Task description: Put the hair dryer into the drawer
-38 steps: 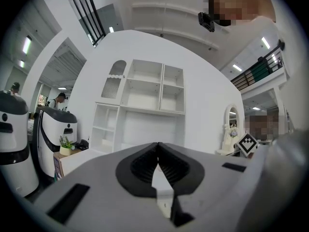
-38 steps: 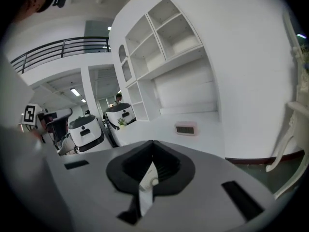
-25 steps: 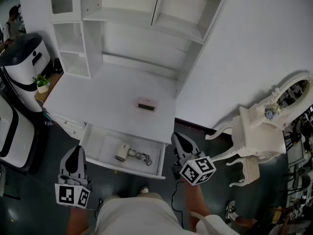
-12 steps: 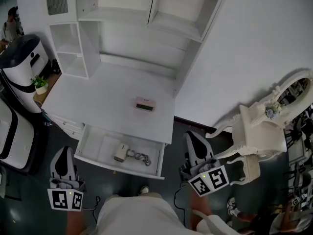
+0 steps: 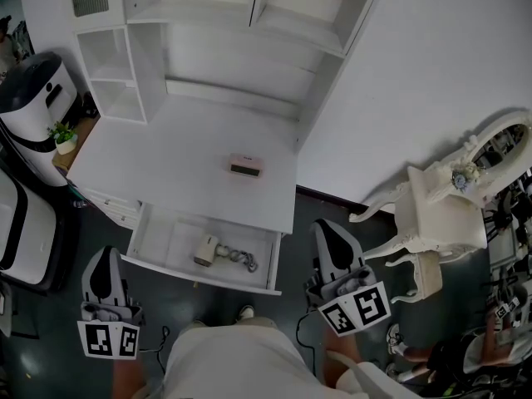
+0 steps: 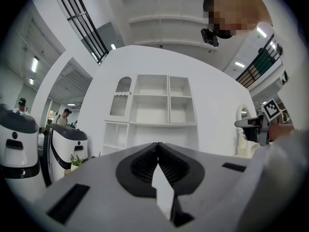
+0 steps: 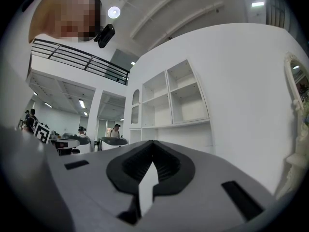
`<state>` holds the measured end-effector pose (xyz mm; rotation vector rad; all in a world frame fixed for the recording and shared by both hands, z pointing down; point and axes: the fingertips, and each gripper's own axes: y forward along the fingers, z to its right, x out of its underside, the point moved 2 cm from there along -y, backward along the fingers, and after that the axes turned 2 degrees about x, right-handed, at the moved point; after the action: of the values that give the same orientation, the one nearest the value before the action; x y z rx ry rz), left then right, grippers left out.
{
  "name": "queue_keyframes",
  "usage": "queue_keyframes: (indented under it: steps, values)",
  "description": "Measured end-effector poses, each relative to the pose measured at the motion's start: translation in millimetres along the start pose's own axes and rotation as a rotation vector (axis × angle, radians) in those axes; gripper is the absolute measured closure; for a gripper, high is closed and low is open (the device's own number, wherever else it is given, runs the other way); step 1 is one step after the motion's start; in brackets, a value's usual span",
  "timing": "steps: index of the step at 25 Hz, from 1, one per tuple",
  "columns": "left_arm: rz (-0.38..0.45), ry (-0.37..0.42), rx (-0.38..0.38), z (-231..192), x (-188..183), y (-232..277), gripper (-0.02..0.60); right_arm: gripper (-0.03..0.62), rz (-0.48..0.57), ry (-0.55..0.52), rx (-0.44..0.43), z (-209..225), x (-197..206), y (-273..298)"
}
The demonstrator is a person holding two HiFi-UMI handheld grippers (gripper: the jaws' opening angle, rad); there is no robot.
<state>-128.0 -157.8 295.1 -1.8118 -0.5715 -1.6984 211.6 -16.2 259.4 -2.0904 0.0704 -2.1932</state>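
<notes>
Clerk: Hair dryer (image 5: 207, 250), location?

Keeper: Inside the open drawer (image 5: 162, 239), left of centre. Its cord (image 5: 242, 262) is coiled just to its right. Nothing touches it.

Clerk: Grippers?

Keeper: Left gripper (image 5: 103, 264), near left, off the drawer's near-left corner. Fingers (image 6: 137, 166) closed tip to tip, nothing between. Right gripper (image 5: 330, 239), near right, beside the drawer's right end. Fingers (image 7: 166, 166) closed, likewise empty.

Clerk: Step in hand?

Keeper: Placing looks done. Judged remaining: at most, shutting the drawer. To do that well, first check that the cord lies wholly inside the rim. Then push the front panel squarely near its middle with a closed gripper, so the drawer does not skew.

Clerk: Surface?

Keeper: White worktop (image 5: 166, 152), bare save one small pink box (image 5: 246, 168) right of centre. White shelving (image 5: 216, 65) along its far side.

Clerk: Room?

Keeper: Dark floor (image 5: 58, 322). White-and-black machine (image 5: 33, 98) and small potted plant (image 5: 60, 135), far left. Ornate white dressing table (image 5: 440, 223), right, by a white wall.
</notes>
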Motion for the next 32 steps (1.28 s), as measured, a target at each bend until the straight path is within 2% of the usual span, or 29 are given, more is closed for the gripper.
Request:
queue_keyframes:
  steps: [7, 17, 32]
  values:
    - [0.000, -0.010, 0.024, -1.1, 2.9, 4.2, 0.565, 0.583, -0.003, -0.021, -0.002, -10.0, -1.3, 3.0]
    - [-0.016, -0.019, 0.046, -2.7, 13.5, 11.6, 0.565, 0.584, -0.017, -0.014, 0.073, -2.5, 12.4, 1.1]
    - [-0.020, -0.004, 0.025, -7.0, 15.3, 16.3, 0.565, 0.585, -0.025, 0.020, 0.051, -2.8, 30.2, 17.4]
